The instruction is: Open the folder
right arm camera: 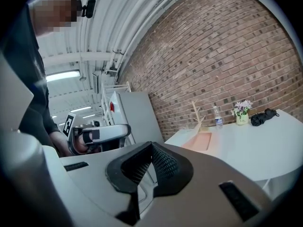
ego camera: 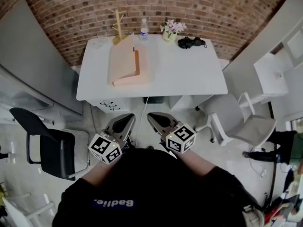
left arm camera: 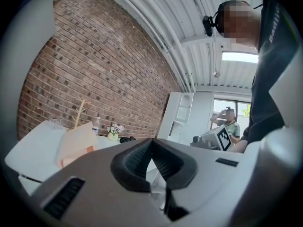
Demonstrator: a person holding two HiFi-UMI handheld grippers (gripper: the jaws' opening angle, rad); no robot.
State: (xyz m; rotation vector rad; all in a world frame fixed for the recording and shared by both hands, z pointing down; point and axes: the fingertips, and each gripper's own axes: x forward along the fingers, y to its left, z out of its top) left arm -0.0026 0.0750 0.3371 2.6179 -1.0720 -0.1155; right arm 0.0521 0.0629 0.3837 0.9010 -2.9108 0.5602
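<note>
A peach folder point(ego camera: 130, 67) lies on the left half of the white table point(ego camera: 189, 74), with one cover raised at an angle and an orange edge showing. It also shows in the left gripper view, folder point(left arm camera: 78, 143), and in the right gripper view, folder point(right arm camera: 201, 141). Both grippers hang close to the person's body, well short of the table's front edge. My left gripper point(ego camera: 124, 122) is shut with nothing in it, its jaws meeting at the tips point(left arm camera: 151, 141). My right gripper point(ego camera: 158, 119) is likewise shut and empty point(right arm camera: 151, 145).
At the table's far edge stand a wooden rack point(ego camera: 118, 25), a water bottle point(ego camera: 144, 30), a small flower pot point(ego camera: 171, 30) and a black bundle point(ego camera: 191, 42). A black office chair point(ego camera: 47, 145) stands at the left, a white chair point(ego camera: 246, 126) at the right.
</note>
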